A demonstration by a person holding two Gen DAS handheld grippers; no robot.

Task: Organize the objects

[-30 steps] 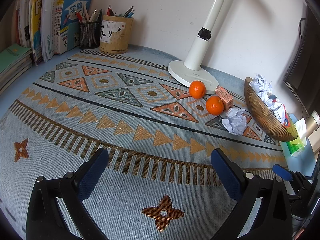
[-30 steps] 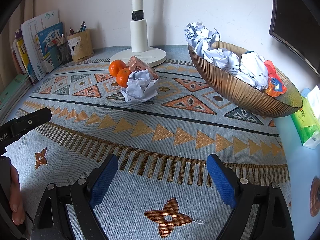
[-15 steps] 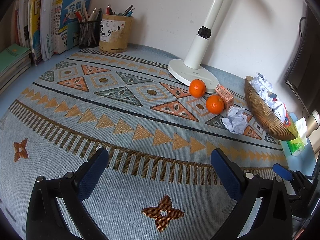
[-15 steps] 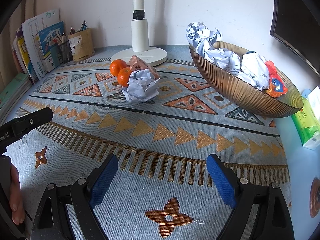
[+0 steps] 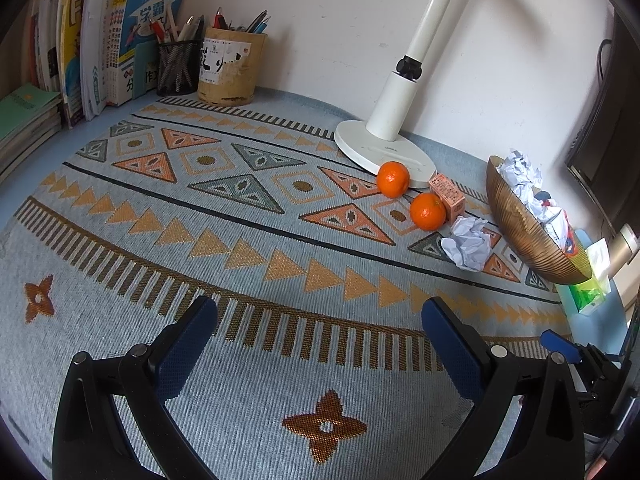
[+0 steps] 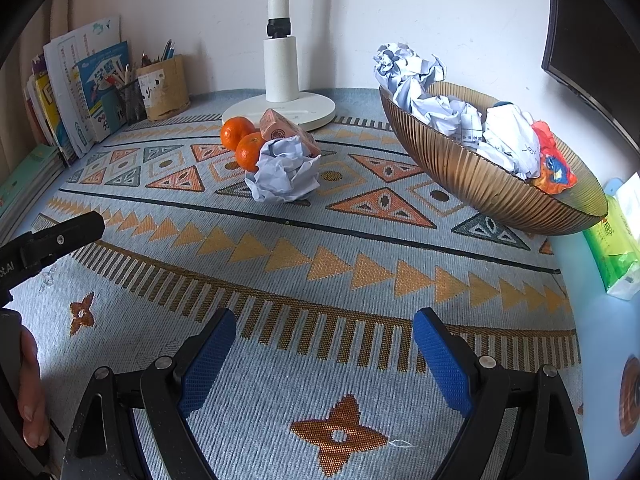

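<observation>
Pads are standing wide apart on both tools, with nothing between them: the right gripper (image 6: 324, 352) and the left gripper (image 5: 320, 344) are both hovering over the near edge of the patterned mat (image 6: 280, 280). Judging by the trash already piled in the ribbed bowl (image 6: 480, 184), the step in hand is probably fetching the loose crumpled paper (image 6: 284, 172); doing it well is likely meaning reaching with the right gripper, straddling the ball from above and squeezing gently so it is not springing out or nudging its neighbours. That paper is lying well ahead of the right gripper and slightly left, near mid-mat. Right behind it, two oranges (image 6: 244, 144) and a small pink box (image 6: 280, 130) are crowding against it, with the lamp base (image 6: 316, 108) beyond. The bowl is sitting off to the right.
</observation>
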